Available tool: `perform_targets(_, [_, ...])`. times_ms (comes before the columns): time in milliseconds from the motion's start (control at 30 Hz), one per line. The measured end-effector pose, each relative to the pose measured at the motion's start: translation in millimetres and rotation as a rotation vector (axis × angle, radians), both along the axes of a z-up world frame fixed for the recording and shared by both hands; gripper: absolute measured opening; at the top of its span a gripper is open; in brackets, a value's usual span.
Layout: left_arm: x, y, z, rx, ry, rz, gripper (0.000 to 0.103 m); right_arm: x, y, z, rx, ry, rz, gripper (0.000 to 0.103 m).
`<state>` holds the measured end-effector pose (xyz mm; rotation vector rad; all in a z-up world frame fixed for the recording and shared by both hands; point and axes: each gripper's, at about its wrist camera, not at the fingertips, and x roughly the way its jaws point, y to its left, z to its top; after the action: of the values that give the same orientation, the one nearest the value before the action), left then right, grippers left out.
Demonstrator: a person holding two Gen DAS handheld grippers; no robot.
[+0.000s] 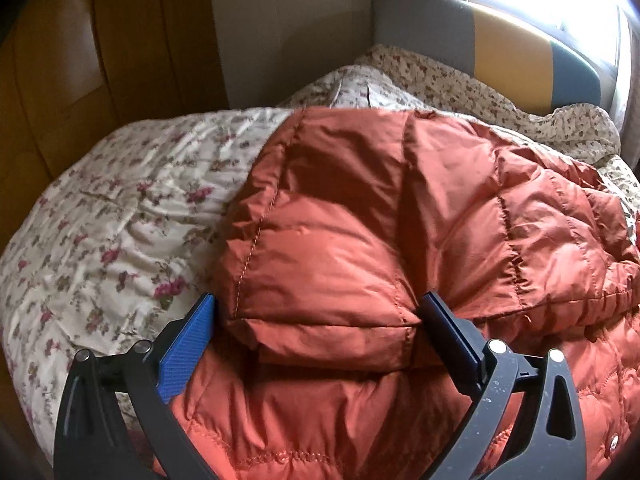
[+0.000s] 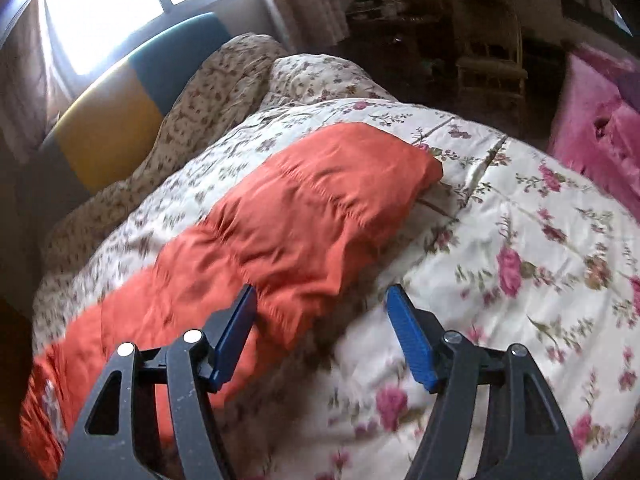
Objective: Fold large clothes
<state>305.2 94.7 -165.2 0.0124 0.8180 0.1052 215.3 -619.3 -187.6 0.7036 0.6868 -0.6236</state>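
An orange quilted puffer jacket point(image 1: 360, 232) lies spread on a floral bedspread point(image 1: 100, 220). In the left wrist view my left gripper point(image 1: 318, 306) is open, its blue pads straddling a folded sleeve or panel of the jacket, low over it. In the right wrist view a long orange sleeve point(image 2: 296, 216) stretches diagonally across the bedspread point(image 2: 520, 280). My right gripper point(image 2: 322, 298) is open and empty, above the sleeve's lower edge; its left pad is over the orange fabric, its right pad over the bedspread.
A grey, yellow and teal headboard point(image 1: 520, 52) and crumpled floral pillows point(image 1: 460, 88) sit at the bed's head under a bright window. A wooden wardrobe point(image 1: 80, 60) stands left of the bed. A pink cloth point(image 2: 600, 120) and dark furniture point(image 2: 460, 40) stand beyond the bed's far side.
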Motion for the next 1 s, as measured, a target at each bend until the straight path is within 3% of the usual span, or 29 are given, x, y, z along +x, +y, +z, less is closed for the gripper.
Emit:
perform_targets(100, [4, 6, -5, -0.048, 0.029, -0.003, 0.100, 5, -11, 0, 0.004, -0.012, -0.024, 0.066])
perform_targets(200, [6, 10, -8, -0.087, 0.043, -0.005, 0.100, 13, -16, -1, -0.013, 0.009, -0.025, 0.040])
perform_targets(267, [6, 12, -9, -0.103, 0.047, -0.007, 0.100, 13, -19, -1, 0.000, -0.017, -0.013, 0.016])
perform_targets(333, [6, 13, -9, -0.101, 0.046, -0.007, 0.100, 13, -16, 4, -0.024, -0.046, -0.006, 0.009])
perform_targets(633, [5, 12, -7, -0.092, 0.038, -0.004, 0.100, 9, 70, 58, -0.312, -0.122, 0.179, 0.006])
perform_targets(800, [-6, 8, 14, -0.074, -0.033, -0.009, 0.100, 3, 140, 86, -0.450, -0.169, 0.321, 0.005])
perform_targets(1000, [-16, 12, 19, -0.114, -0.053, 0.037, 0.100, 3, 217, 95, -0.524, -0.188, 0.475, 0.005])
